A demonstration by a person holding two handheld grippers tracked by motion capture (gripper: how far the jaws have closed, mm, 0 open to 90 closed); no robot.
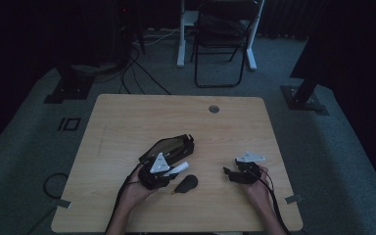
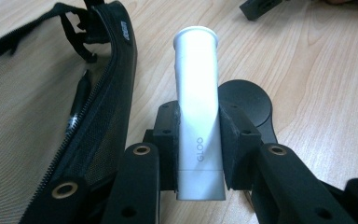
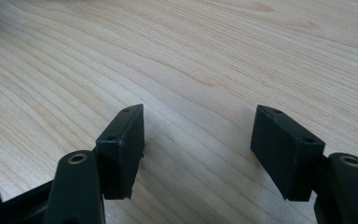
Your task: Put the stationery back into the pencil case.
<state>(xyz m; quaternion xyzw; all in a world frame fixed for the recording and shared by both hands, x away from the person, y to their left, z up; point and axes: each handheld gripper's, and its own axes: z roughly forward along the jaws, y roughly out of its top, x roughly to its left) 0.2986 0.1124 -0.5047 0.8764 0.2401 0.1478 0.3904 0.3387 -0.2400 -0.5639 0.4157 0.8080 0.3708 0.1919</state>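
My left gripper (image 2: 198, 140) is clamped on a white glue stick (image 2: 198, 116); both black pads press its sides near the lower end, where the lettering sits, and the tube runs up toward twelve o'clock in the left gripper view, its rimmed end free. In the high view the left gripper (image 1: 172, 171) sits just below the table's centre, with the white tube (image 1: 176, 170) poking out toward two o'clock from my hand.

At nine o'clock of the tube in the left gripper view lies a black mesh pencil case (image 2: 51, 121), its zipper open; a dark pen (image 2: 77, 105) shows inside along the zip. Behind the tube, toward three o'clock, a round black object (image 2: 254, 105) rests on the wood; I cannot tell what it is. In the high view the case (image 1: 169, 147) lies at twelve o'clock of my left hand, touching or just beside the gripper, and the dark object (image 1: 186, 184) lies at four o'clock of it.

My right gripper (image 3: 198, 149) has its jaws spread apart over bare table (image 3: 205, 60), nothing between them. In the high view it (image 1: 231, 174) rests toward the right side of the table, well apart from the tube.
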